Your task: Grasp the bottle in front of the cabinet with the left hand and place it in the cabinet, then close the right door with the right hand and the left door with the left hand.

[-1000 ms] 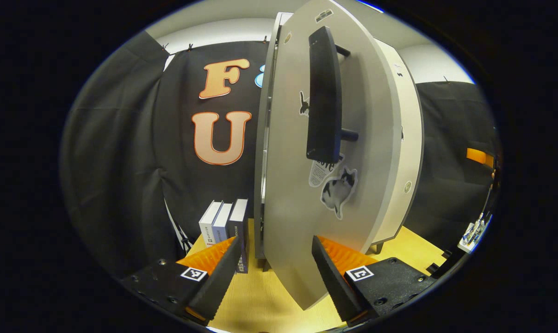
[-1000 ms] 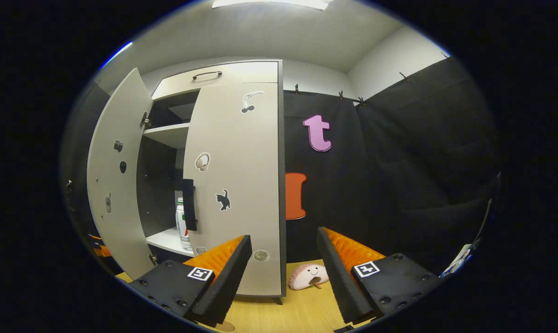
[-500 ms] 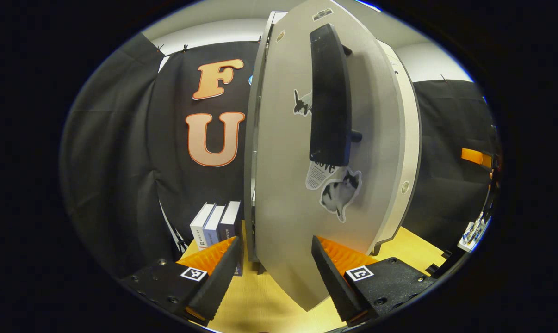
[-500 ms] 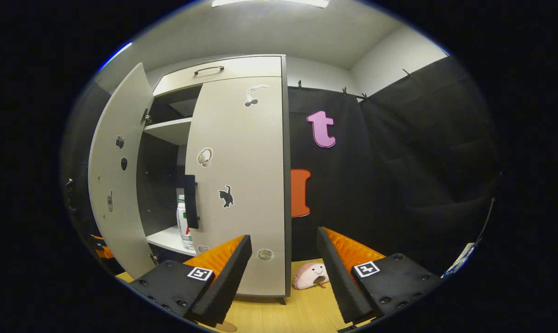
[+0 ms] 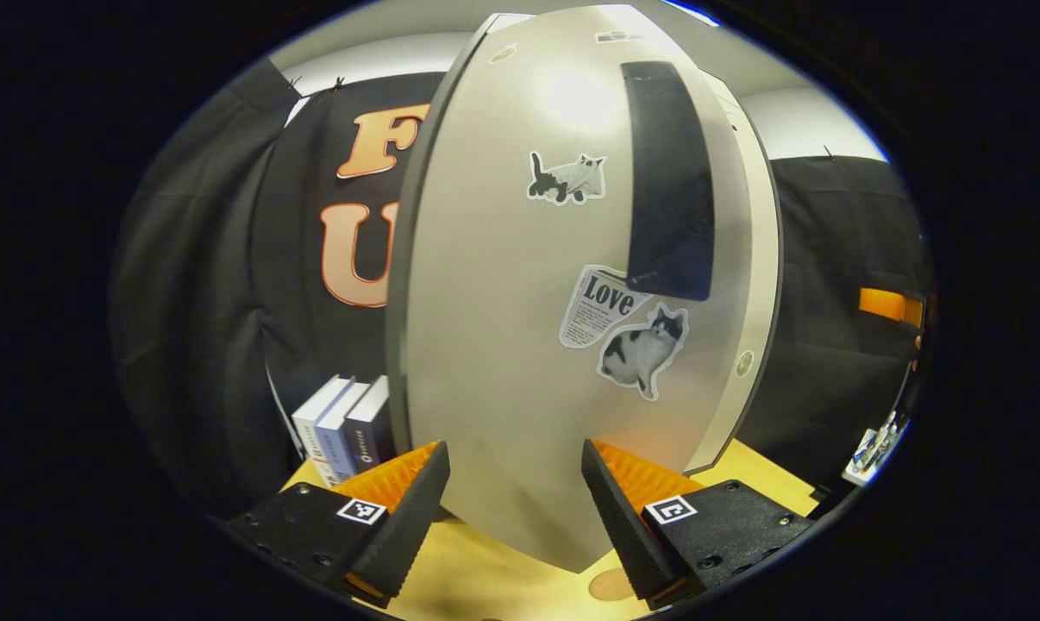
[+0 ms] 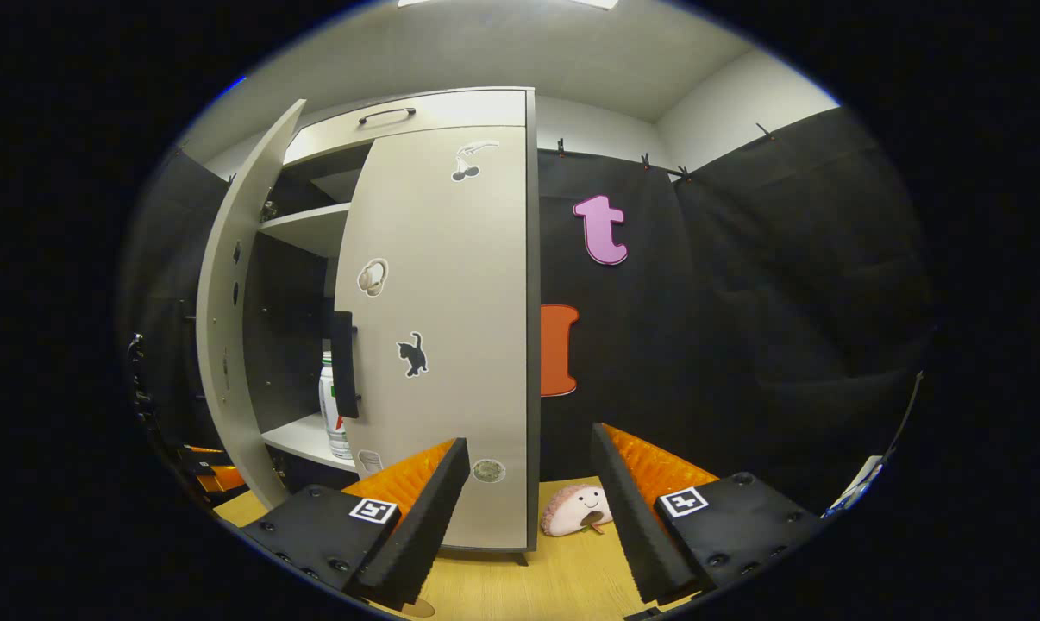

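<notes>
In the right gripper view the white bottle [image 6: 330, 405] stands on the lower shelf inside the pale cabinet [image 6: 451, 103]. The right door [image 6: 451, 345] with its black handle [image 6: 342, 364] lies shut. The left door [image 6: 237, 328] stands partly open, edge-on. In the left gripper view that left door [image 5: 503, 328] looms close, its front face with cat stickers and a black handle [image 5: 668, 181] turned to me. My left gripper [image 5: 513, 504] is open, the door's lower part between its fingers. My right gripper [image 6: 525, 509] hangs open and empty, in front of the right door.
Three books [image 5: 341, 427] stand upright on the wooden table [image 5: 485, 578] left of the cabinet. A pink plush toy [image 6: 577, 510] lies on the table [image 6: 537, 586] at the cabinet's right foot. A drawer with a handle [image 6: 387, 114] tops the cabinet.
The left door has swung toward shut, turning its face to the left gripper, which went along with it. The right gripper has barely shifted.
</notes>
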